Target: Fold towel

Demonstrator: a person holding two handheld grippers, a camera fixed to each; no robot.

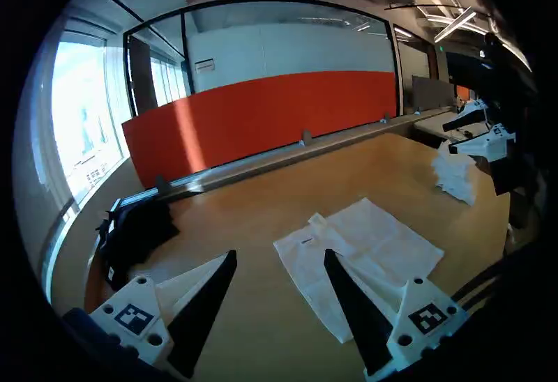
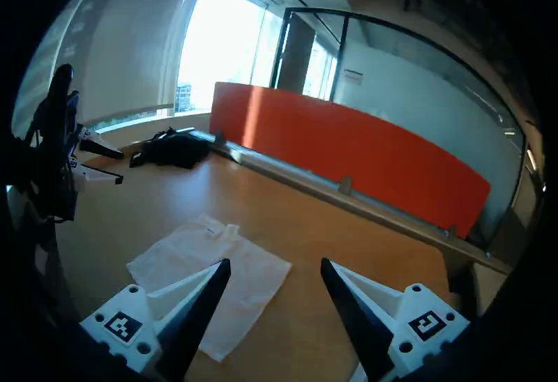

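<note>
A wooden table runs up to a long orange divider along its far edge. A black heap, bag or clothing, lies on the table near the bright windows. Strip lights hang overhead
</note>
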